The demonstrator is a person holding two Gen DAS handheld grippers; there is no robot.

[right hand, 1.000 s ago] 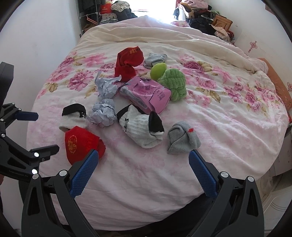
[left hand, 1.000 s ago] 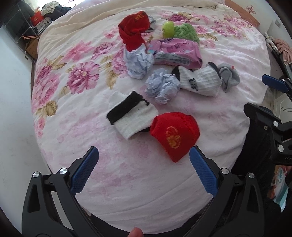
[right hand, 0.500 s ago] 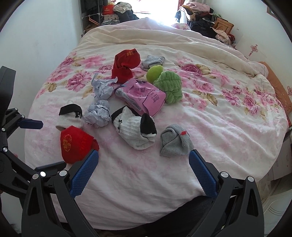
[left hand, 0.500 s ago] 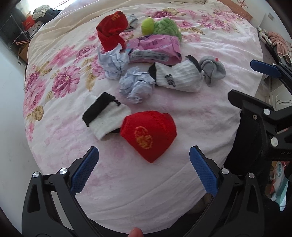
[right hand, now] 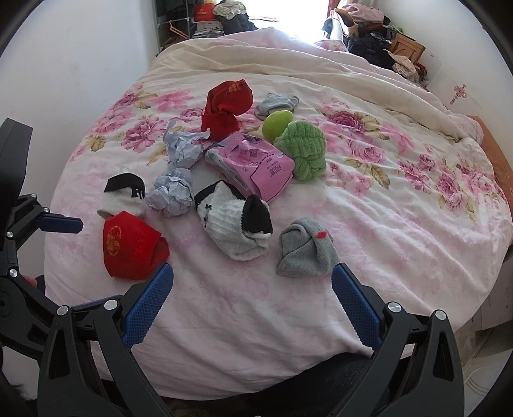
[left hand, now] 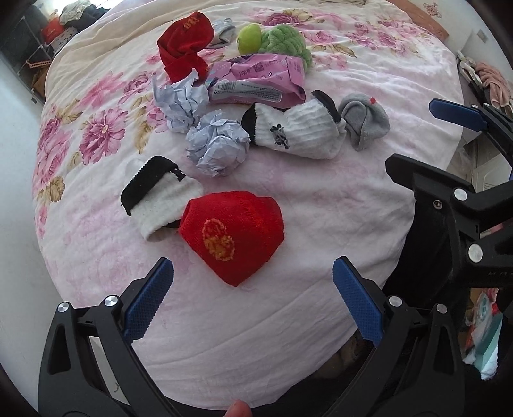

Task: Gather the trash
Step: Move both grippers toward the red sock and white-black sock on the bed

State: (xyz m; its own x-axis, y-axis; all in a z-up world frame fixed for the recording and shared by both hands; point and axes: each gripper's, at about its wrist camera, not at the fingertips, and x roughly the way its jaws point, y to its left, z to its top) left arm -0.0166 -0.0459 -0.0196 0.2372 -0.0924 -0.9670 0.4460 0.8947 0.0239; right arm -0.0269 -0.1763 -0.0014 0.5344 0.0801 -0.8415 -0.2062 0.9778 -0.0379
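Two crumpled pale blue paper balls lie on the floral bed: a near one [left hand: 218, 146] [right hand: 171, 192] and a far one [left hand: 181, 102] [right hand: 182, 147]. A pink plastic wrapper [left hand: 256, 80] [right hand: 253, 165] lies beside them. My left gripper [left hand: 253, 300] is open and empty, hovering just short of a red sock [left hand: 234, 231]. My right gripper [right hand: 251, 300] is open and empty near the bed's front edge, just short of a grey sock [right hand: 304, 247].
Socks lie mixed with the trash: white-black ones [left hand: 160, 192] [left hand: 298, 130], a second red sock [left hand: 184, 41], a green fuzzy sock [right hand: 303, 147] and a green ball [right hand: 275, 123]. Clutter and a rack [right hand: 179, 29] stand behind the bed. A white wall [right hand: 80, 64] is left.
Both grippers have moved closer in over the bed; the items appear larger and lower in both views. Both stay open and empty.
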